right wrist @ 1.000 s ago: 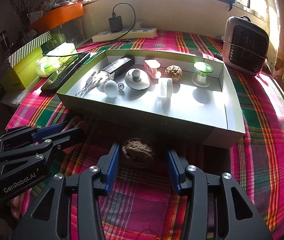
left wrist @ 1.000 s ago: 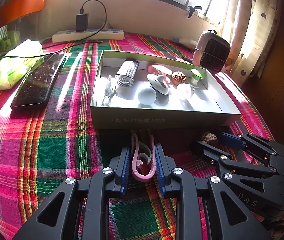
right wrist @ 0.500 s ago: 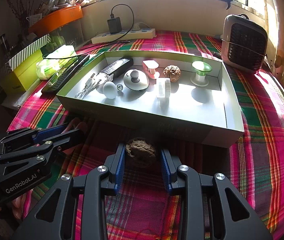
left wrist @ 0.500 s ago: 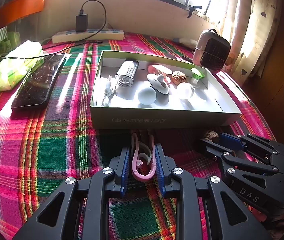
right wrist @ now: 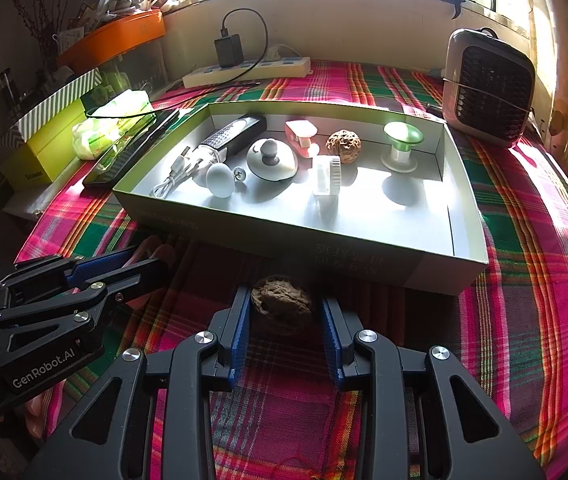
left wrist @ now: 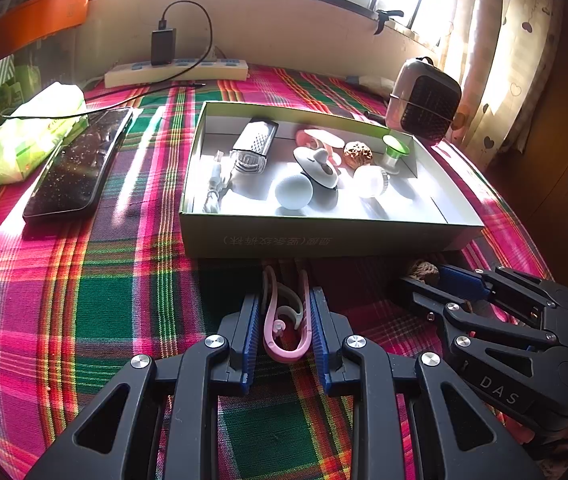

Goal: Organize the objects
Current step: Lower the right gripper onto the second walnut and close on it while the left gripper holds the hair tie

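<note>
Both tongs sit low on the desk (left wrist: pixel 84 300), side by side, and the open box (right wrist: pixel 364 256) lies straight ahead of each, its near wall just beyond the fingertips and rising above what they hold. The right tongs (right wrist: pixel 286 312) are drawn in on a walnut (right wrist: pixel 282 308), a blue pad against each flank, with the nut resting on the plaid cloth and close to the box wall. It is roundish and wrinkled, so no axis matters for it; what matters is that the wall stands between it and the box floor, so I judge the coming move must go up first and then forward. The left tongs (left wrist: pixel 286 316) pinch a pink hook (left wrist: pixel 284 320), whose long axis runs along the fingers and points toward the box, the closed loop at the near end between the pads and the two arms reaching out past the tips almost to the wall. Inside the box, ahead and slightly to the right of the right tongs, the floor is bare, while another walnut (right wrist: pixel 343 146) lies farther back among the other small things. For the empty right part of the box the right tongs are the nearer.
</note>
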`<state>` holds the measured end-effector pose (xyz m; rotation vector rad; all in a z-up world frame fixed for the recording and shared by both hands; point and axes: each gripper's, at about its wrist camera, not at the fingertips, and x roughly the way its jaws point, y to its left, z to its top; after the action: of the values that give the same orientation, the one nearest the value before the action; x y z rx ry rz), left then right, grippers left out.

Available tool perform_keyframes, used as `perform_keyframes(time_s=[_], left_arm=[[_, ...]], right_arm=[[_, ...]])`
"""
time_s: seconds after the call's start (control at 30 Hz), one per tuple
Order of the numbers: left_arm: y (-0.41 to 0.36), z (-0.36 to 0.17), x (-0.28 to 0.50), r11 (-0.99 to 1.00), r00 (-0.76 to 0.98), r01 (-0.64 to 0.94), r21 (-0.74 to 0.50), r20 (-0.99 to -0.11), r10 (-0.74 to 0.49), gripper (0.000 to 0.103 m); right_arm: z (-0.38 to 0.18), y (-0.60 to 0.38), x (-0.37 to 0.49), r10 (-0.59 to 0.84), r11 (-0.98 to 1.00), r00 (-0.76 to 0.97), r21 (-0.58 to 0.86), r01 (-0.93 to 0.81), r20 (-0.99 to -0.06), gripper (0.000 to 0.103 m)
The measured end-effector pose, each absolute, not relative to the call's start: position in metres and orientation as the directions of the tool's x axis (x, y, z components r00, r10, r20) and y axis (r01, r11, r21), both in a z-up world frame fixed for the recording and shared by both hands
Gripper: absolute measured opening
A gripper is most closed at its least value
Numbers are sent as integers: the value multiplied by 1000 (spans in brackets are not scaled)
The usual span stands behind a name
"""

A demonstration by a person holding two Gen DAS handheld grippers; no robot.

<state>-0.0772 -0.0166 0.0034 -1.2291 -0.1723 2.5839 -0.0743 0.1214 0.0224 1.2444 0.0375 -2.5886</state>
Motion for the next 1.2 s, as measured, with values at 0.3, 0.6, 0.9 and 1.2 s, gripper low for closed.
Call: perform_keyframes(time_s=[0.3,0.6,0.9,1.2], left_arm=[[-14,3,-77,-962,-605,-197,-191,-748,273,22],[-12,3,-77,-965,-607,-199,-169,-752,257,22],[-10,4,-77,-968,-609,-198,-153,-755,244,22],[-4,6,-77,-969,-611,-202,-139,-756,236,22]], right_arm=[[22,122,-74,-238,-962,-593,100,256,-769,33],[22,123,-73,-243,-959,-590,101,263,-770,33],[22,125,-74,-256,-957,-586,116,266,-769,33],[24,126,-75,-275,-952,-583,133,276,-764,33]])
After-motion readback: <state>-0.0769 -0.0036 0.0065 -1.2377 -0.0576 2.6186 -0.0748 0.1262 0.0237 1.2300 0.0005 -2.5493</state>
